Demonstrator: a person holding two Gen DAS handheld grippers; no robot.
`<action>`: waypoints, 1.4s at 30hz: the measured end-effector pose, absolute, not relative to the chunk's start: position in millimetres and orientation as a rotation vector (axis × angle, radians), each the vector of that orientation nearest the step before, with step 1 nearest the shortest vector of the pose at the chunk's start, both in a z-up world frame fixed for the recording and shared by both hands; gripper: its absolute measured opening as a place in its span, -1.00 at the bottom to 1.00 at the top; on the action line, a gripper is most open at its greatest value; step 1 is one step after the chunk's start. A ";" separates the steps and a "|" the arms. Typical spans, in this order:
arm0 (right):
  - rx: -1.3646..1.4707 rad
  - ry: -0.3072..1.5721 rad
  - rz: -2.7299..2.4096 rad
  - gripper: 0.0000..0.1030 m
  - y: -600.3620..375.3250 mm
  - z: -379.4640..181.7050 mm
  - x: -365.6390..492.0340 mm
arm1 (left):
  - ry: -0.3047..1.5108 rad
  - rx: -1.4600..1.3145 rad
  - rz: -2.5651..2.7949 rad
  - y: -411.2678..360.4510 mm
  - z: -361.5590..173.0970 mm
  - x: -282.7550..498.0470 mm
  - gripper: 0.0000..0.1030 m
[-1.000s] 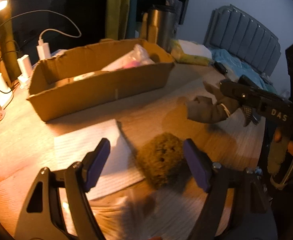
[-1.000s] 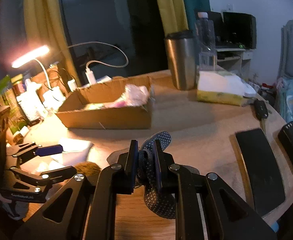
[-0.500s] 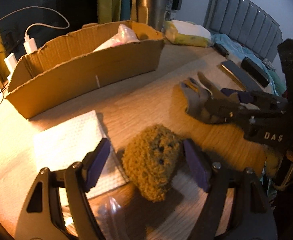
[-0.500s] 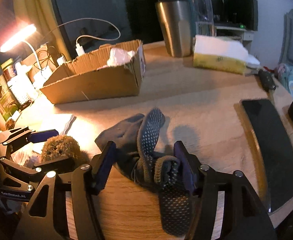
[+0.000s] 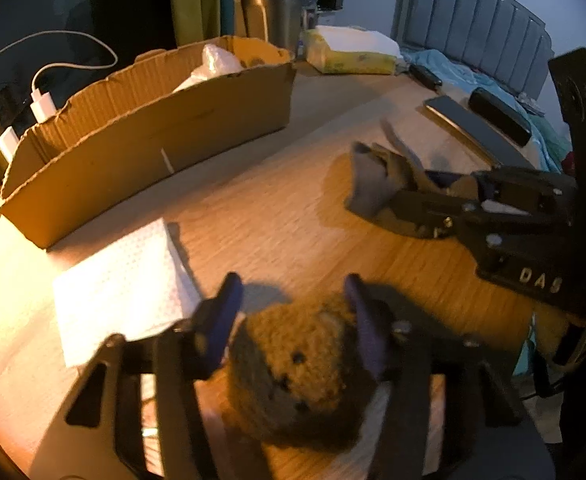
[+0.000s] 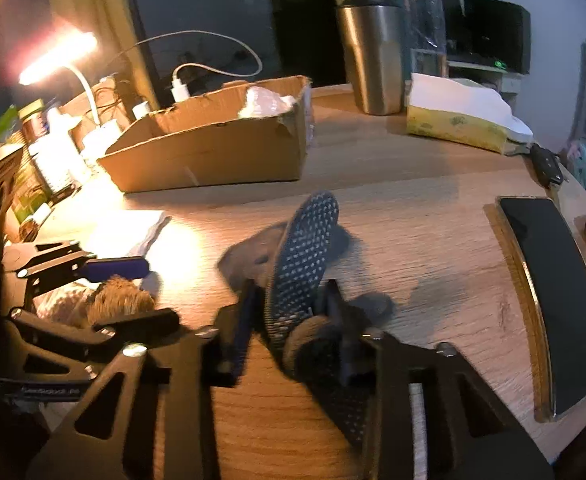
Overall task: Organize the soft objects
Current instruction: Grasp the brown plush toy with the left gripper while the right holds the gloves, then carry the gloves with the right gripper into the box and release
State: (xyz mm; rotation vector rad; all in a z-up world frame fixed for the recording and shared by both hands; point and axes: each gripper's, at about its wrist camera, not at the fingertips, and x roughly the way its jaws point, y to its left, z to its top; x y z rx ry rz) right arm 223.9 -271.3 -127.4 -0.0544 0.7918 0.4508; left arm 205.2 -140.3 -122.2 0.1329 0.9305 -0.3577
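A fuzzy brown-yellow sponge lies on the wooden table between the fingers of my left gripper; the jaws have narrowed onto its sides. It also shows in the right wrist view. A grey dotted glove lies on the table between the fingers of my right gripper, whose jaws are closing around it. The glove shows in the left wrist view with the right gripper over it. A cardboard box holding a plastic bag stands behind.
A white paper towel lies left of the sponge. A steel tumbler, a tissue pack, a car key and two phones are at the back and right. A lamp, chargers and bottles crowd the left edge.
My left gripper moved forward and narrowed around the sponge. My right gripper, shut on the glove a second ago, opened and is narrowing around it again lower down.
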 end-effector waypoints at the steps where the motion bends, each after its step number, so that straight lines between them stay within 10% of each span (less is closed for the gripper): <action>1: -0.060 0.790 0.449 -0.39 -269.0 -127.4 222.2 | 0.928 0.134 -0.361 -140.6 -121.7 204.2 -0.13; 42: -0.148 0.652 0.526 -0.45 -176.4 -42.5 238.9 | 0.670 -0.090 -0.263 -0.3 -34.9 207.0 -0.16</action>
